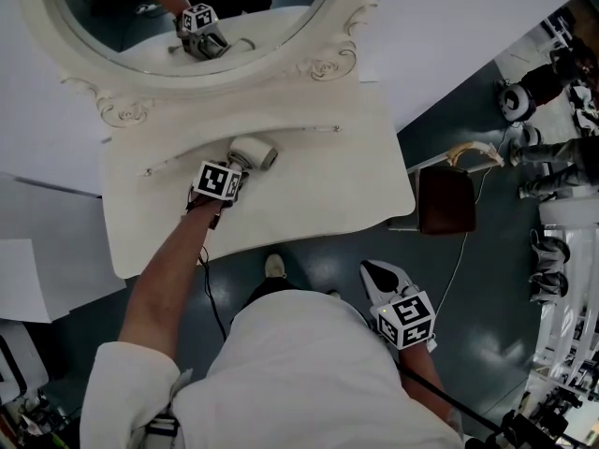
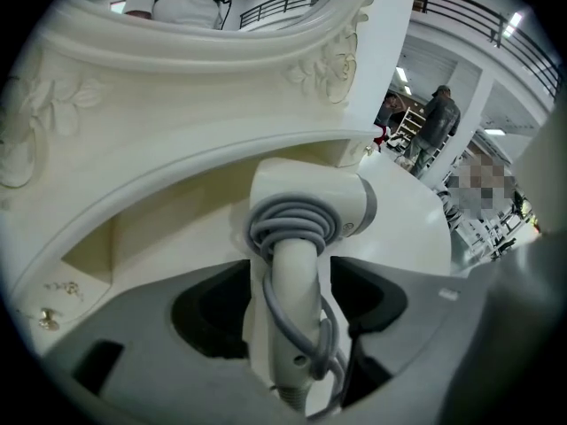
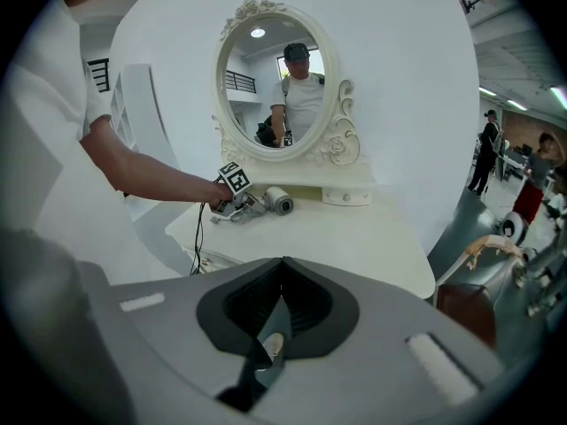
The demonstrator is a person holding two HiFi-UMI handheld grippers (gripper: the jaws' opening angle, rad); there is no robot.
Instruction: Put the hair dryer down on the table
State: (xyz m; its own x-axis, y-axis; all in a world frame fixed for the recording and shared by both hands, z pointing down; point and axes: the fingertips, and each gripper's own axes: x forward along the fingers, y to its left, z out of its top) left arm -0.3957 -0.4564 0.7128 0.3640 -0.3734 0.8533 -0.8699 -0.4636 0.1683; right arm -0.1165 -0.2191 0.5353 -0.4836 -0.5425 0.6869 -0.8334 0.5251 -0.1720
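The white hair dryer (image 1: 254, 152) lies on the cream dressing table (image 1: 328, 195), just below the mirror frame. In the left gripper view its handle (image 2: 297, 299), wrapped in grey cord, points toward me between the two jaws, with the barrel (image 2: 306, 206) beyond. My left gripper (image 1: 236, 168) stands open around that handle, and a gap shows on each side of it. My right gripper (image 1: 379, 274) is off the table's front right edge, over the floor, shut and empty (image 3: 283, 264). From the right gripper view the dryer (image 3: 276, 200) rests on the tabletop beside the left gripper (image 3: 237, 195).
An oval mirror (image 1: 140, 17) with a carved frame rises at the table's back. A small drawer (image 3: 347, 197) sits under it. A brown stool (image 1: 446, 199) stands right of the table. A black cable (image 1: 211, 293) hangs from my left arm. People stand far right.
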